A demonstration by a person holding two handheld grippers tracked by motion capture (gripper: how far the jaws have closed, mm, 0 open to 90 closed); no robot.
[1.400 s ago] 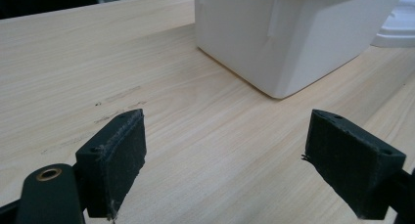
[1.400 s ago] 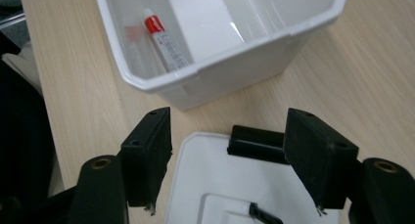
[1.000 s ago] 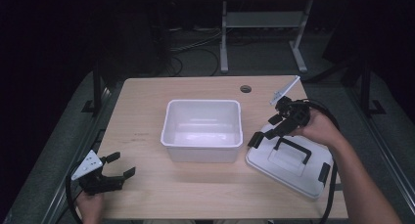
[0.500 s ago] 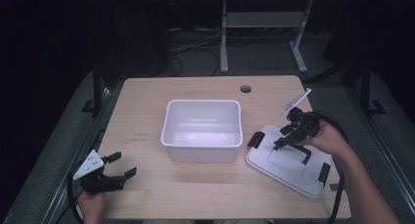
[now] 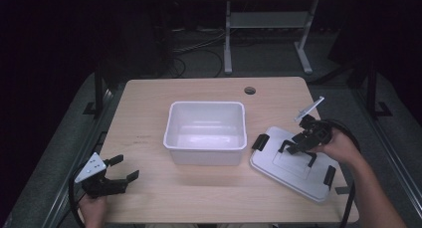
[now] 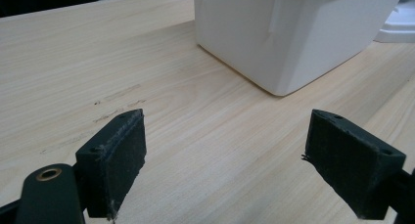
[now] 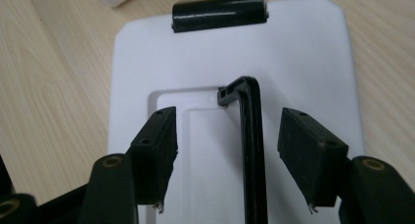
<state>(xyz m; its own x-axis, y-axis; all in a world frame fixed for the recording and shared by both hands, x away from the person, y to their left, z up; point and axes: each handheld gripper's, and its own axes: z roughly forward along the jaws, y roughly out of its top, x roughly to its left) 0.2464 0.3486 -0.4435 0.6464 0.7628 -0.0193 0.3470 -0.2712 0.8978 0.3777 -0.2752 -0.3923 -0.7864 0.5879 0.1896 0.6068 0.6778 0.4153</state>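
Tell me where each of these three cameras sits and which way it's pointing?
High view: fixed above the person's side of the table, facing forward and down; both forearms, left gripper and right gripper show.
Left gripper view: rides the left gripper, looking low across the wood at the white bin; its open jaws show.
Right gripper view: rides the right gripper, looking down on the lid; its jaws, just closing, straddle the black handle without touching it.
Shared: the lid and its handle show in the high and right gripper views.

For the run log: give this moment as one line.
right gripper: jaws just closing, astride lid handle, not gripping | lid: flat on table | bin: open | left gripper: open
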